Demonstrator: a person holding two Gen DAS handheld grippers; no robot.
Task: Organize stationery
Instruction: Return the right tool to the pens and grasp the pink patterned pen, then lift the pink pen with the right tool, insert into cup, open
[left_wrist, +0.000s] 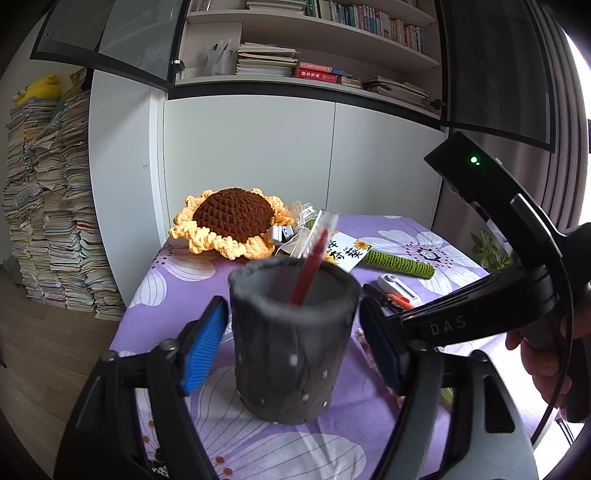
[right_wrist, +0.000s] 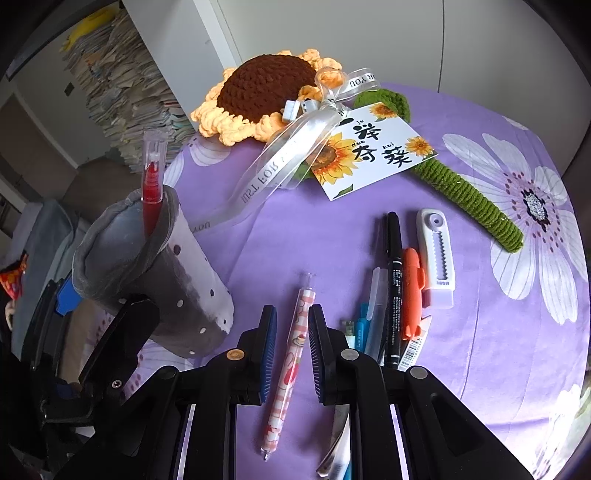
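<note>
A grey felt pen holder (left_wrist: 293, 341) stands on the purple flowered cloth, with a red pen (left_wrist: 314, 258) upright inside it. My left gripper (left_wrist: 293, 345) is open, its blue pads on either side of the holder, close to its walls. The holder (right_wrist: 147, 273) and red pen (right_wrist: 152, 184) also show at the left of the right wrist view. My right gripper (right_wrist: 291, 354) is open, low over a pink patterned pen (right_wrist: 290, 363) that lies on the cloth between its pads. A black marker (right_wrist: 394, 288), an orange pen (right_wrist: 412, 291), blue pens (right_wrist: 369, 325) and a white correction tape (right_wrist: 437, 258) lie to the right.
A crocheted sunflower (right_wrist: 269, 92) with a green stem (right_wrist: 476, 199), ribbon and a gift card (right_wrist: 373, 155) lies at the back of the table. White cabinets (left_wrist: 295, 155) and bookshelves stand behind. Stacked books (left_wrist: 51, 206) rise at the left.
</note>
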